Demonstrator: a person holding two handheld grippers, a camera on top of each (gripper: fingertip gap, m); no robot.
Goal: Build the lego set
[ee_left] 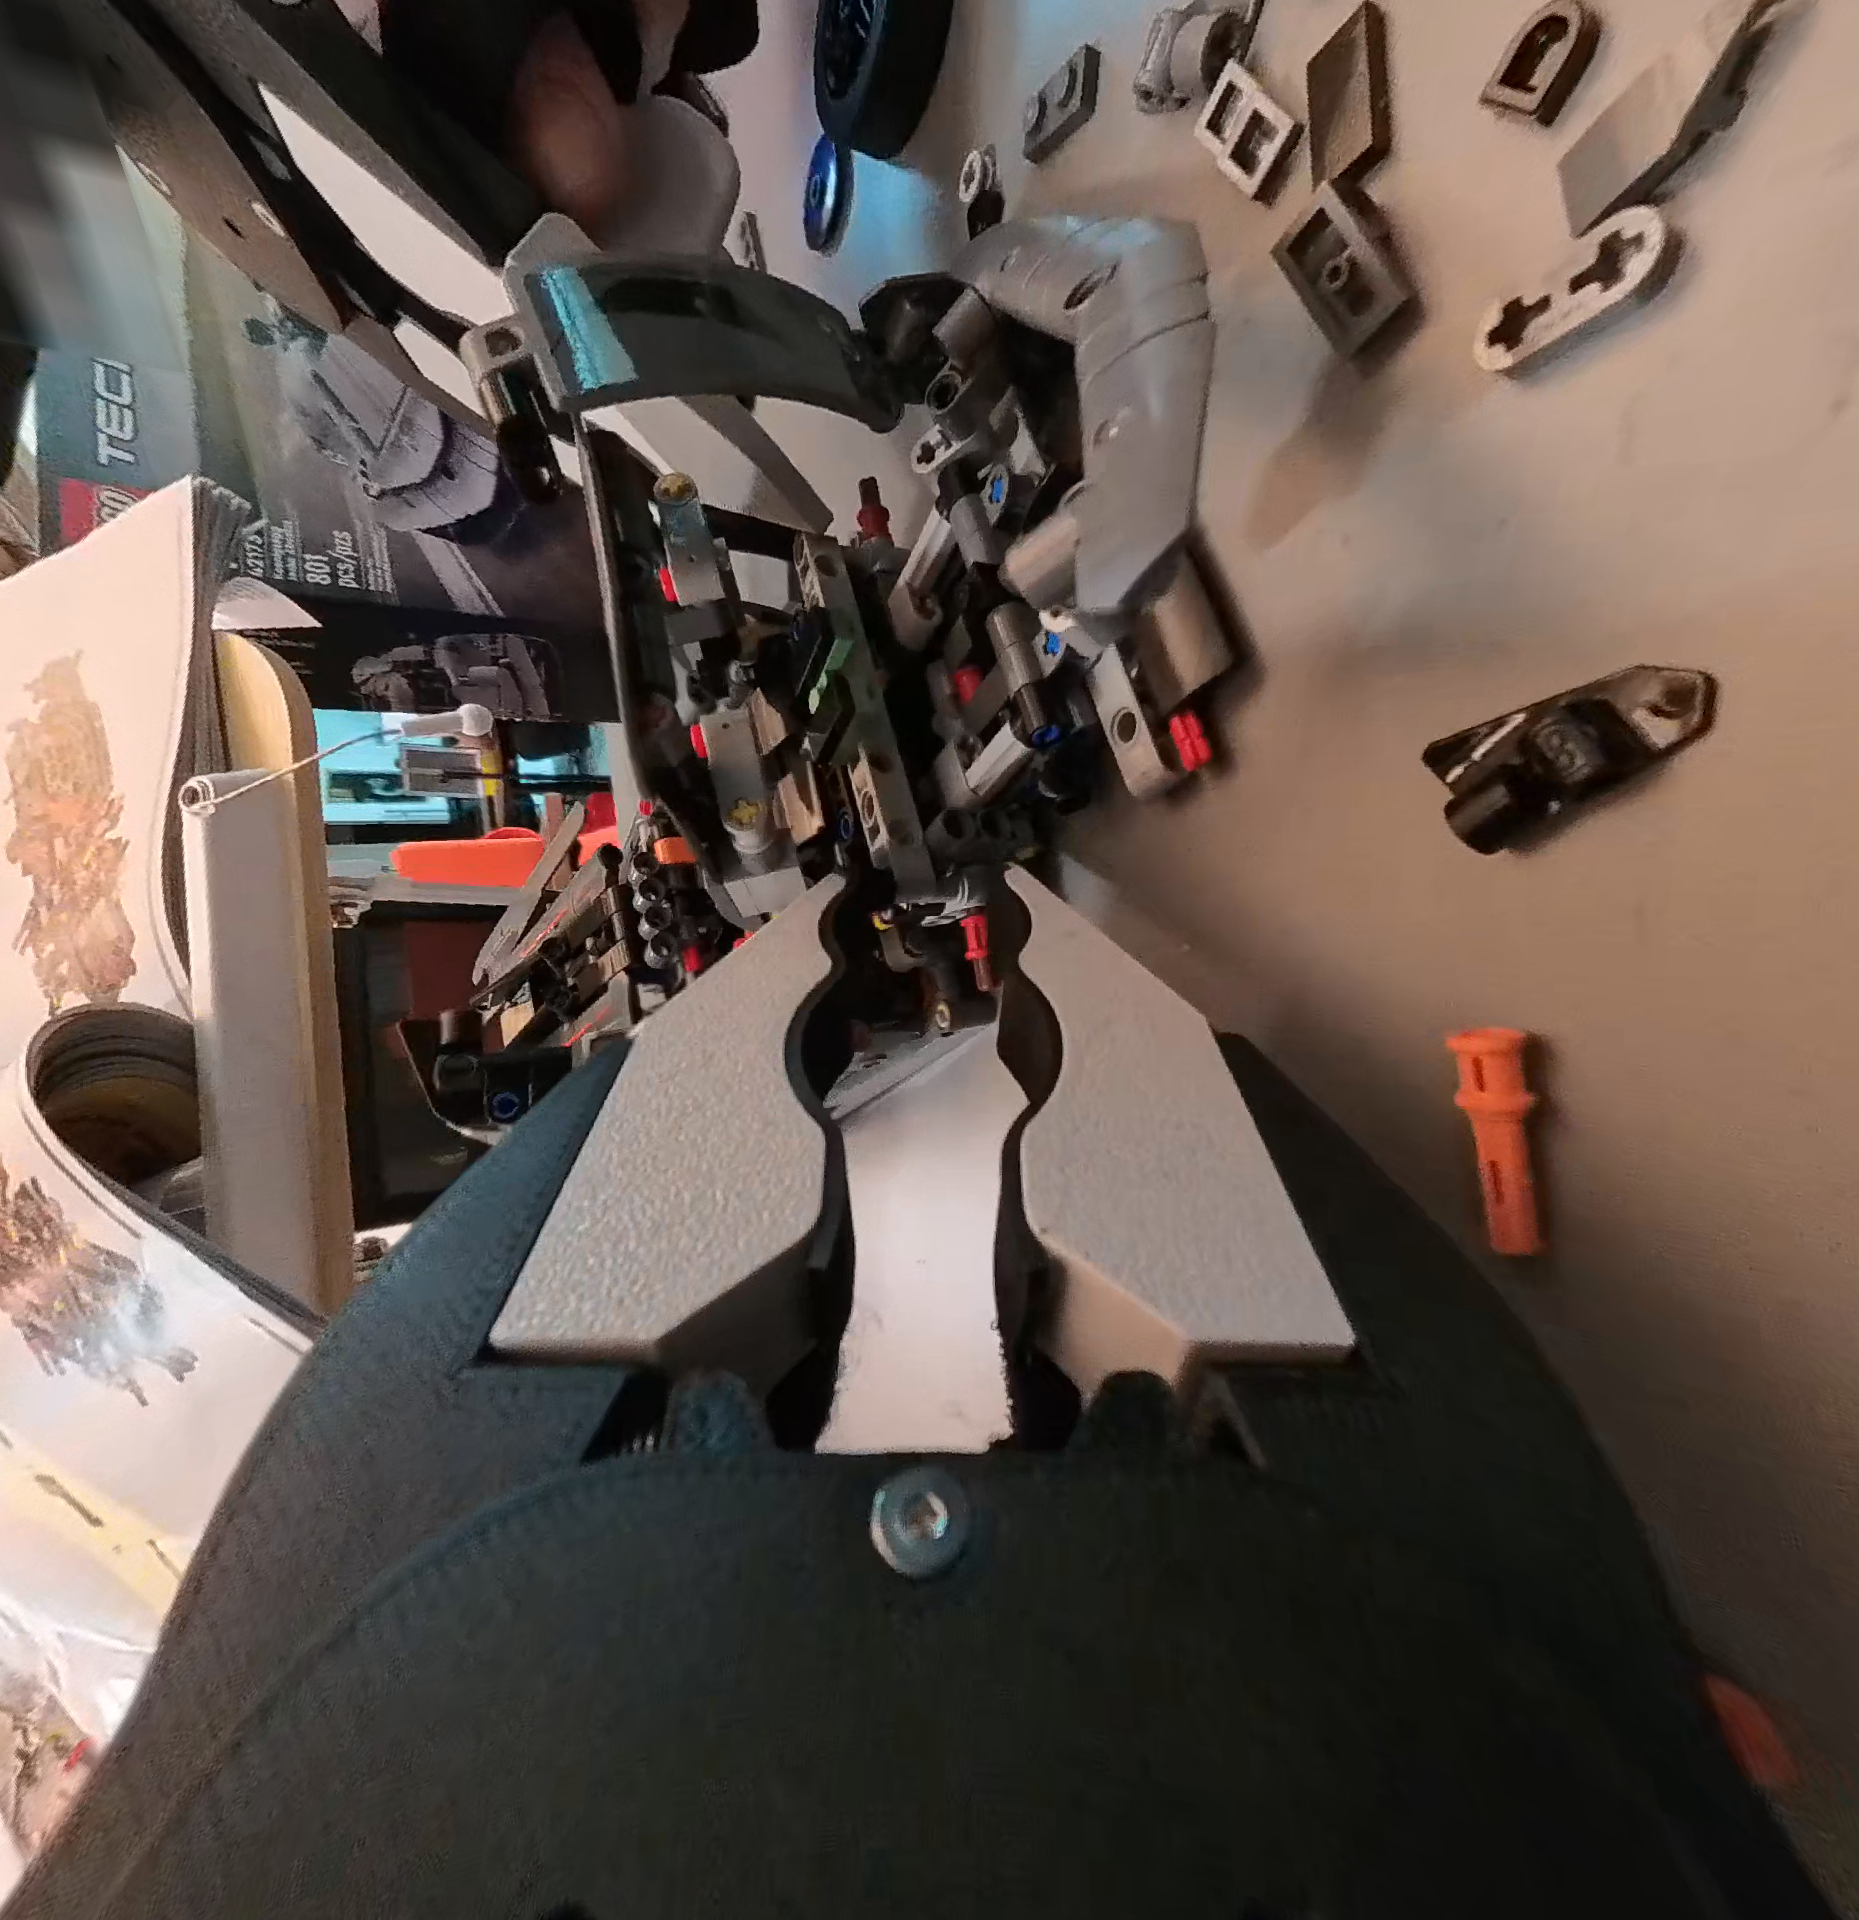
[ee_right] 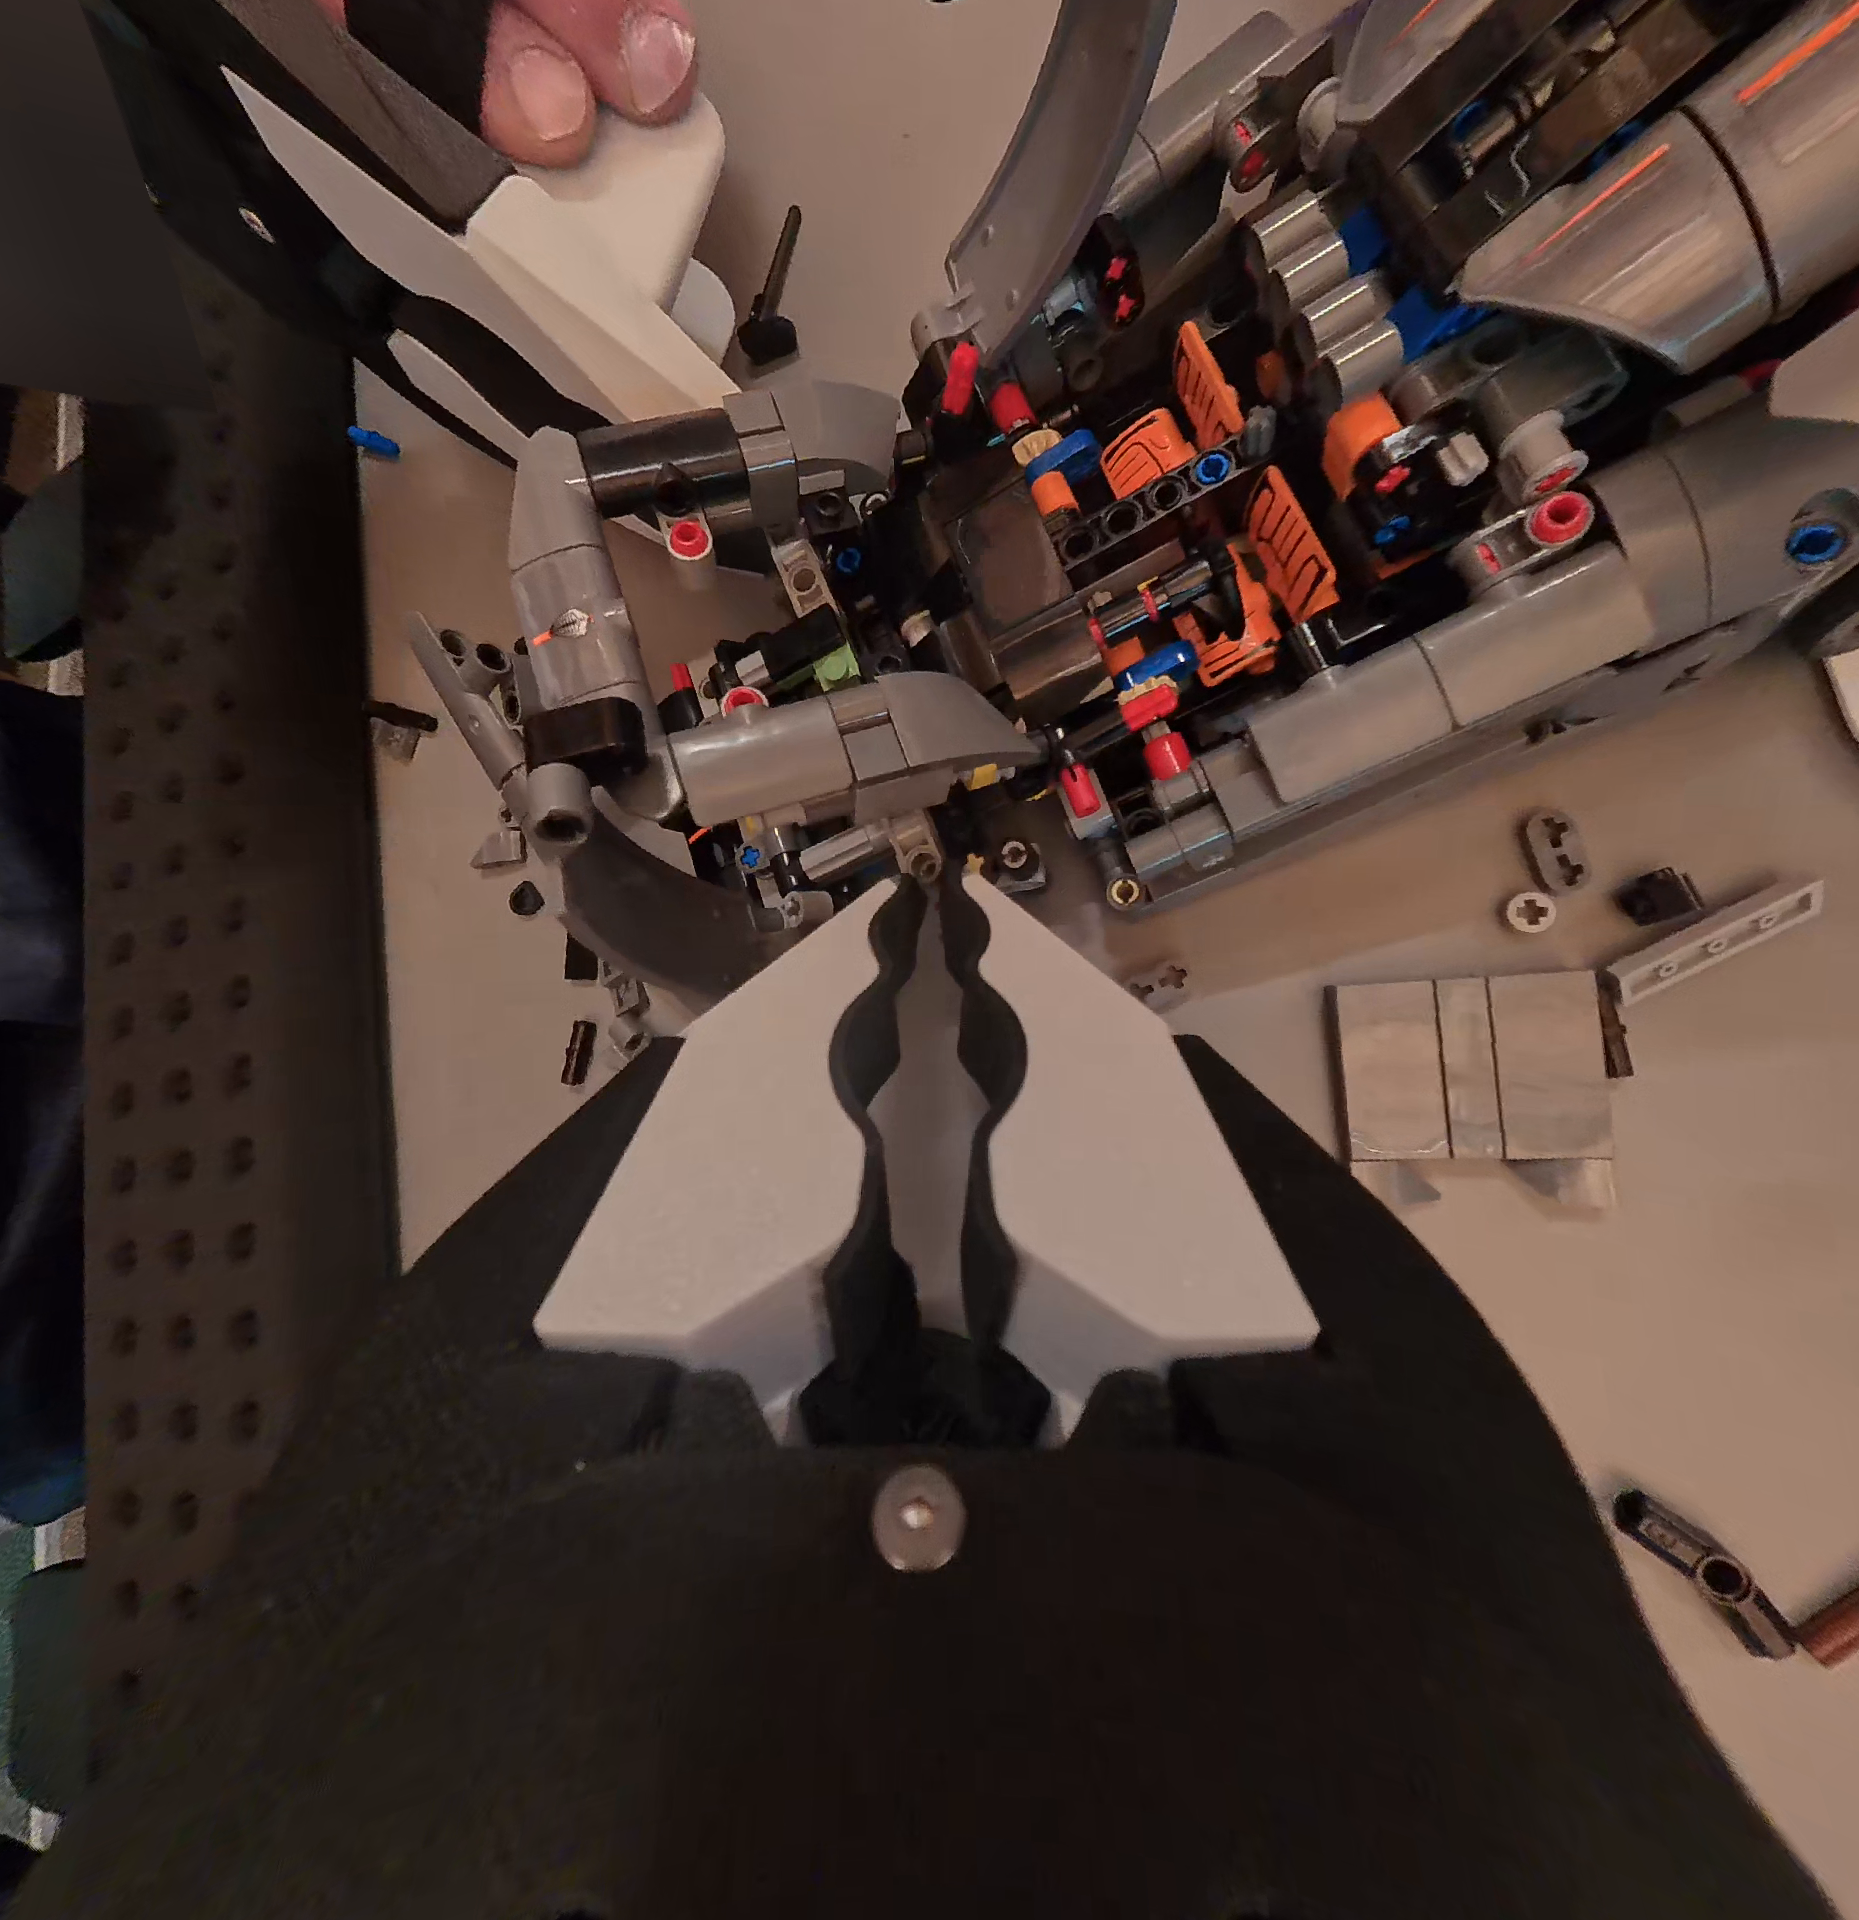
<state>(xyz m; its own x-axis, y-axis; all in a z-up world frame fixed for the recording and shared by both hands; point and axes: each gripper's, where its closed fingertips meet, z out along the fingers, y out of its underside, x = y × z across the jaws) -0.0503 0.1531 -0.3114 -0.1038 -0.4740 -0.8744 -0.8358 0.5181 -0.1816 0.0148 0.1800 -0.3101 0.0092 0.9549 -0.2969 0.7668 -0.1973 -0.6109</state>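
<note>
Grey studded lego model (ee_right: 1112, 582), wavy-edged right gripper (ee_right: 938, 883) jaws nearly closed

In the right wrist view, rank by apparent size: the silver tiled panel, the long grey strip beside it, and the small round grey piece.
1. Silver tiled panel, largest.
2. Long grey strip.
3. Round grey piece, smallest.
All lie on the table at similar distance, so the order seems reliable.

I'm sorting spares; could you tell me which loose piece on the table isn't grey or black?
The orange pin, lying alone right of the left gripper.
</note>
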